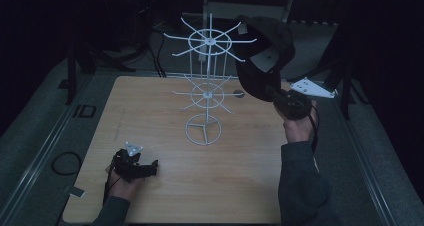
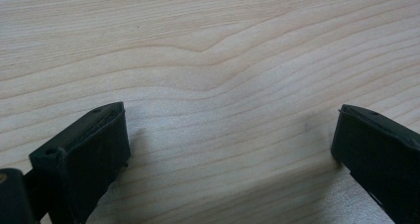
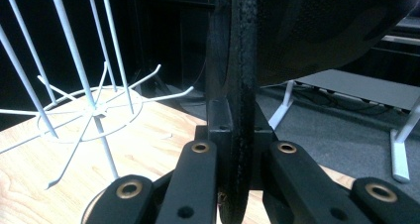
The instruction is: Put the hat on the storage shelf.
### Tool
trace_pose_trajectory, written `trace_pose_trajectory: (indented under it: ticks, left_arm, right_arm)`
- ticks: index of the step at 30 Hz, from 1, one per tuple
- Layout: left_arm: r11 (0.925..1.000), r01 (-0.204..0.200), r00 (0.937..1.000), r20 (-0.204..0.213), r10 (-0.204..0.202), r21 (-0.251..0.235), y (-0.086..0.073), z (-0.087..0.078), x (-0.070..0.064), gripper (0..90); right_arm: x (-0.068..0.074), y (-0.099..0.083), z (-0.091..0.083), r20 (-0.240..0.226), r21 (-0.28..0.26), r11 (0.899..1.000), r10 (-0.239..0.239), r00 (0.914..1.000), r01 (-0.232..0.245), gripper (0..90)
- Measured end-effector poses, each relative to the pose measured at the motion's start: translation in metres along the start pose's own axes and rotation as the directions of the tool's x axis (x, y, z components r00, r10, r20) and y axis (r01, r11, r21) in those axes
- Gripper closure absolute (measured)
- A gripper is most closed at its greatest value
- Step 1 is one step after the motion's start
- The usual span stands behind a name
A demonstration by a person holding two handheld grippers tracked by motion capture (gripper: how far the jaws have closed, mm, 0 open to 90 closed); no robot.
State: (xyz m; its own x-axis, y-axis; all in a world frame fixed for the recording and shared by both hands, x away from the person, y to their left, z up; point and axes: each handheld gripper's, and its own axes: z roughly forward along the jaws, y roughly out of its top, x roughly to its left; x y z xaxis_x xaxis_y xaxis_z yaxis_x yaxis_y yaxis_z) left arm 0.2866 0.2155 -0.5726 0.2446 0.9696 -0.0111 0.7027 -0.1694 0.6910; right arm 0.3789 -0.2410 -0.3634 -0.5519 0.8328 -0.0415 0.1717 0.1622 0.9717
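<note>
A white wire hook rack [image 1: 206, 76] with two tiers stands at the middle of the wooden table [image 1: 145, 111]. A dark cap [image 1: 267, 46] hangs in the air beside the right of the upper tier. My right gripper [image 1: 268, 91] is shut on its brim [image 3: 242, 60], and the cap's crown [image 3: 322, 26] rises above the jaws. The lower rack tier [image 3: 94, 105] lies to the left in the right gripper view. My left gripper [image 1: 150, 168] rests low at the table's front left. It is open [image 2: 228, 144] with bare wood between its jaws.
A small dark round spot [image 1: 239, 93] sits on the table behind the rack. A cable loop [image 1: 66, 162] lies on the grey floor left of the table. White stand legs [image 3: 282, 110] and dark equipment stand beyond the far edge.
</note>
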Motion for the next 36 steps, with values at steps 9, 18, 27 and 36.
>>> trace_pose_trajectory:
  ticks: [9,18,27,36]
  left_arm:
    - [1.0000,0.000,1.0000,0.000,0.000,0.000,0.000,0.000,0.000,1.5]
    - [1.0000,-0.001,1.0000,0.000,0.001,0.001,0.000,0.000,0.000,1.5]
    - [1.0000,-0.003,1.0000,0.000,0.003,0.003,0.000,0.000,0.000,1.5]
    - [1.0000,-0.003,1.0000,0.000,0.003,0.002,0.000,0.000,0.000,1.5]
  right_arm:
    - [0.006,-0.001,0.002,-0.007,0.005,1.000,-0.030,0.9995,0.030,86.6]
    - [0.007,-0.008,0.007,-0.036,0.039,0.998,-0.041,0.9985,0.042,86.6]
    - [0.011,-0.012,0.014,-0.074,0.085,0.993,-0.079,0.9941,0.086,86.3]
    - [0.013,-0.013,0.016,-0.070,0.103,0.990,-0.093,0.9932,0.100,79.8]
